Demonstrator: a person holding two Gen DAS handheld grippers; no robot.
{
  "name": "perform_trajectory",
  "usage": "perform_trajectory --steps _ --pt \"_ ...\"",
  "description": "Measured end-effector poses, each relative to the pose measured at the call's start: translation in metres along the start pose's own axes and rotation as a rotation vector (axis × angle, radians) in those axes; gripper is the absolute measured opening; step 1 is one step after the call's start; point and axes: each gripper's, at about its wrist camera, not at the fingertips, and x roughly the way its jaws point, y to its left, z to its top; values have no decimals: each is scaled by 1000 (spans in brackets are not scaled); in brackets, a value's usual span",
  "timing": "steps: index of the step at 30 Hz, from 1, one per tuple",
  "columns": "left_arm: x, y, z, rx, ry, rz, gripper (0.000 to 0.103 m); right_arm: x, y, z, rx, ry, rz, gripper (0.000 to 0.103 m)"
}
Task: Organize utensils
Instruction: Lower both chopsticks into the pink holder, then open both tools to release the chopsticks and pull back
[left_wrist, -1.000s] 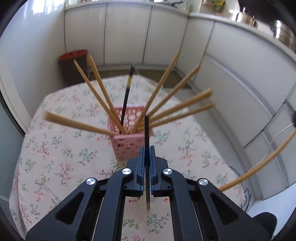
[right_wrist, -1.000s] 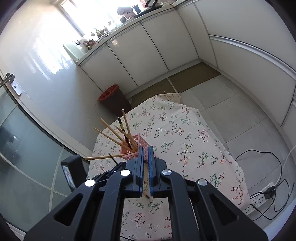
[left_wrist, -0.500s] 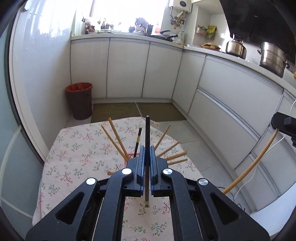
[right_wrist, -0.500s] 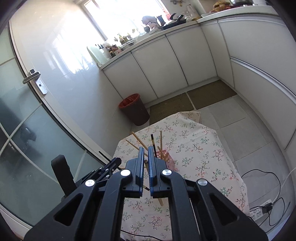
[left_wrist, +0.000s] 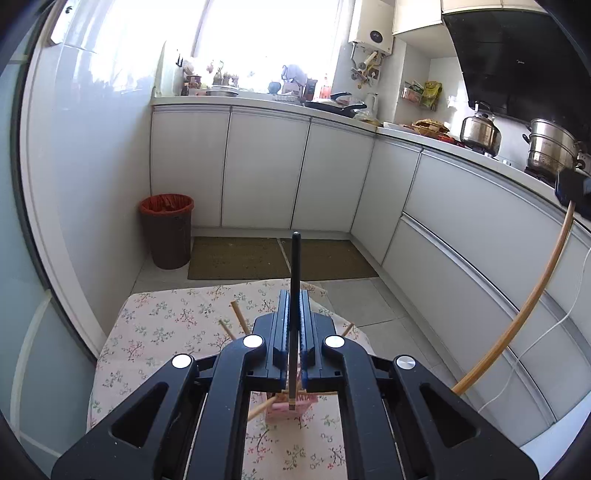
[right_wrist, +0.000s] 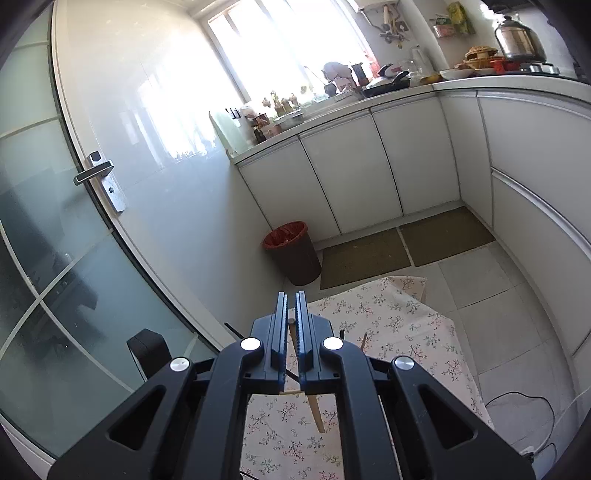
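Note:
My left gripper (left_wrist: 294, 295) is shut on a black chopstick (left_wrist: 294, 266) that stands upright between the jaws, high above the floral table (left_wrist: 166, 325). Below it sits the pink perforated basket (left_wrist: 291, 406), mostly hidden behind the gripper, with several wooden chopsticks (left_wrist: 239, 316) fanning out of it. My right gripper (right_wrist: 291, 299) is shut on a wooden chopstick (right_wrist: 316, 410) whose lower end hangs down below the jaws. That same chopstick shows as a long curved stick in the left wrist view (left_wrist: 532, 299), held up at the right.
A brown waste bin (left_wrist: 168, 230) stands on the floor beyond the table, by white cabinets (left_wrist: 266, 170). Two floor mats (left_wrist: 280, 258) lie in front of them. A glass door with a handle (right_wrist: 99, 177) is on the left. Cables (right_wrist: 524, 402) lie on the floor at the right.
Both grippers have risen well above the table and tilted up. The basket and its chopsticks have dropped low in both views. Each gripper still holds its chopstick.

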Motion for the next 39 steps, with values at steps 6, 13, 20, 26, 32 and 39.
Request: perform_trajectory --steps 6,13,20,26,32,39 --pt "41 2 -7 -18 35 30 5 33 -1 15 -19 -10 -24 4" --pt "51 32 -29 -146 59 39 33 76 -9 17 -25 -2 -48 4" --pt "-8 65 -9 -225 -105 62 47 107 -10 10 -50 13 -81 4" --pt "-20 79 -9 -260 -126 61 48 132 -9 -2 -57 38 -109 4" --pt "-8 85 -21 -256 -89 79 49 159 -12 -18 -59 73 -117 10" --pt "-36 71 -16 -206 -153 111 59 132 -4 -31 -103 46 -160 10"
